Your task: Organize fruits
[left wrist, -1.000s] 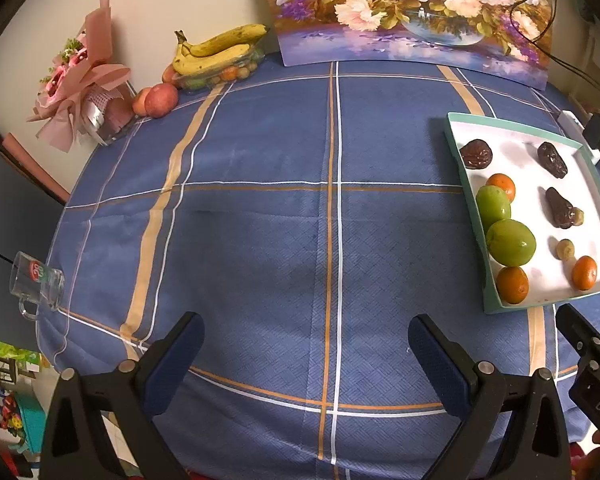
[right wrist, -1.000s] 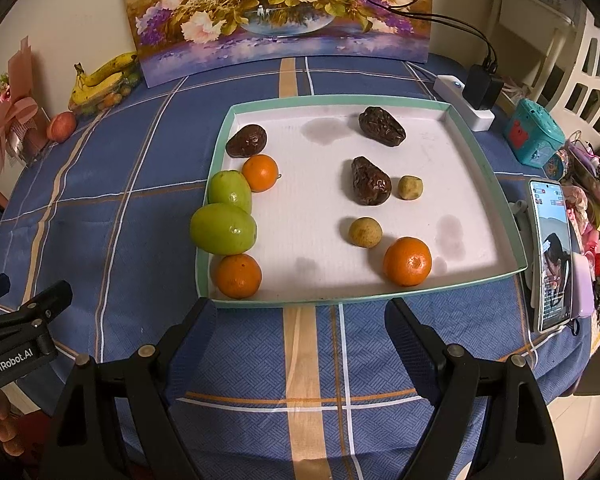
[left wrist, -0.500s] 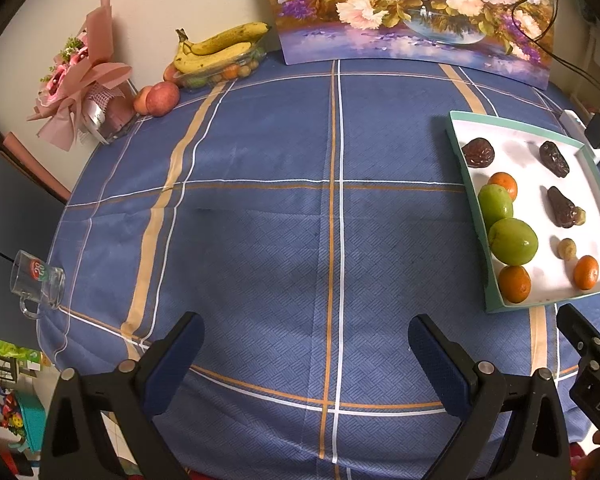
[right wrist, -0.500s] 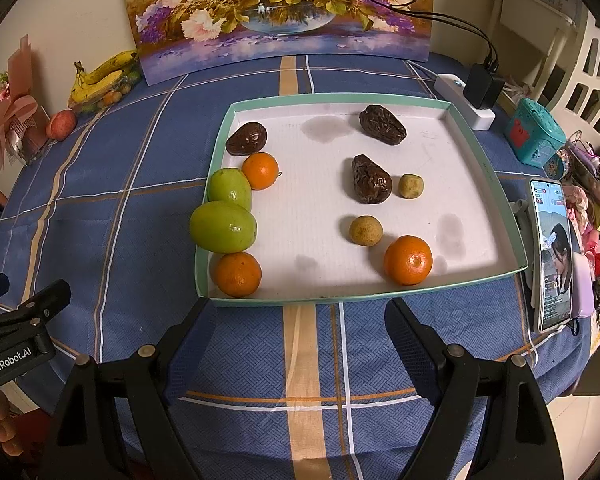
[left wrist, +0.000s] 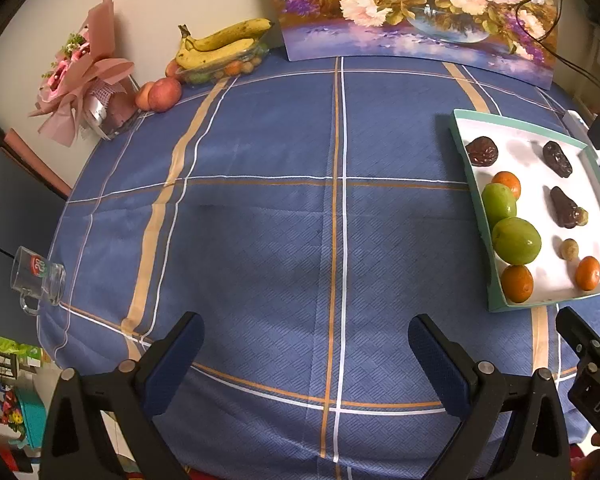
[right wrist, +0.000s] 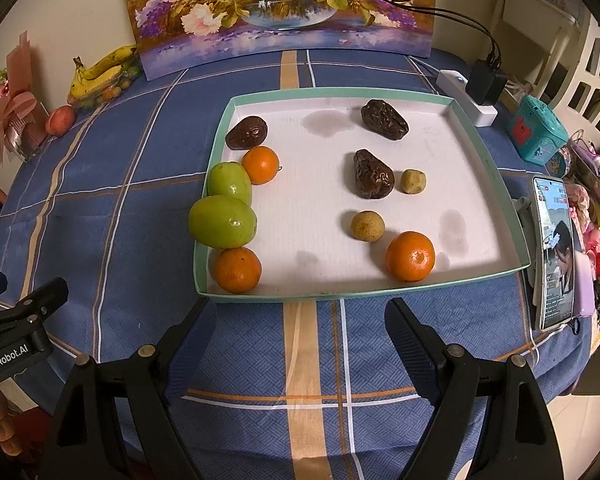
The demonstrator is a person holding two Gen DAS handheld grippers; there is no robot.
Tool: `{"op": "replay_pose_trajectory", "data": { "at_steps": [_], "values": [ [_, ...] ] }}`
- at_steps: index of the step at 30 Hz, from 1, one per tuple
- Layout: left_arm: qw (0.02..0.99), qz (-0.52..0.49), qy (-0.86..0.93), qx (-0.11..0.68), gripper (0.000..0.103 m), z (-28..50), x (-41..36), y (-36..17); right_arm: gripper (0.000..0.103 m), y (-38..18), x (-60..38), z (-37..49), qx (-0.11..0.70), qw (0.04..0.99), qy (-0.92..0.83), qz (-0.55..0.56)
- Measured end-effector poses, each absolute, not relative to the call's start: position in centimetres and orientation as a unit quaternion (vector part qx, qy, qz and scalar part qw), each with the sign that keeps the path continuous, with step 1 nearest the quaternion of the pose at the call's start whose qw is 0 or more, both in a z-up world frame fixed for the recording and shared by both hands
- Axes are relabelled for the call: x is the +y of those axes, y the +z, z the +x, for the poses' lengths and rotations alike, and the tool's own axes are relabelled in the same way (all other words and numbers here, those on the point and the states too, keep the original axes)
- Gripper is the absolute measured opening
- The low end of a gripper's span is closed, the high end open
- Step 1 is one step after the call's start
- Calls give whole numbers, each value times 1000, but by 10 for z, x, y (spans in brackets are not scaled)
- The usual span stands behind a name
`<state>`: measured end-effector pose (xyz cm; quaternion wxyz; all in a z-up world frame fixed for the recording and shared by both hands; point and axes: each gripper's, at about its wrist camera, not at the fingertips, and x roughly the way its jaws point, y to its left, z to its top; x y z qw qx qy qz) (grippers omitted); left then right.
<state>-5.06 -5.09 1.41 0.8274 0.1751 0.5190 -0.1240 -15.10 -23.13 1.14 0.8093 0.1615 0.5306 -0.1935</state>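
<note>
A white tray with a teal rim (right wrist: 340, 94) (left wrist: 516, 126) lies on the blue checked tablecloth. Along its left side sit a dark date (right wrist: 247, 132), an orange (right wrist: 260, 165), two green fruits (right wrist: 229, 179) (right wrist: 222, 221) and another orange (right wrist: 237, 270). Further right lie two more dates (right wrist: 384, 119) (right wrist: 373, 175), two small yellowish fruits (right wrist: 413, 181) (right wrist: 367, 225) and a third orange (right wrist: 410, 256). My right gripper (right wrist: 300, 320) hovers open just before the tray's near edge, empty. My left gripper (left wrist: 306, 334) stands open over bare cloth, left of the tray.
A flower painting (right wrist: 284, 12) leans on the back wall. Bananas over a dish of small fruits (left wrist: 220, 50), peaches (left wrist: 160, 94) and a pink bouquet (left wrist: 86, 76) stand far left. A glass mug (left wrist: 38, 278) sits at the left edge. A phone (right wrist: 552, 252), power strip (right wrist: 466, 98) and teal box (right wrist: 538, 130) crowd the right.
</note>
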Motion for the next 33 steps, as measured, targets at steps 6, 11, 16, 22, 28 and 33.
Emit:
{"op": "replay_pose_trajectory", "data": {
  "at_steps": [6, 11, 16, 22, 28, 33],
  "values": [
    [827, 176, -124, 520, 103, -51, -51, 14, 87, 11, -231, -151, 531, 809, -193, 161],
    [826, 177, -124, 521, 103, -50, -51, 14, 87, 10, -231, -151, 532, 809, -193, 161],
    [826, 177, -124, 521, 103, -50, -50, 13, 87, 10, -231, -151, 532, 809, -193, 161],
    [826, 177, -124, 521, 103, -50, -51, 13, 87, 10, -232, -151, 532, 809, -193, 161],
    [825, 178, -118, 524, 103, -50, -49, 12, 87, 9, -231, -152, 533, 808, -193, 161],
    [826, 177, -112, 524, 103, -50, -48, 13, 87, 8, -230, -152, 533, 808, -193, 161]
  ]
}}
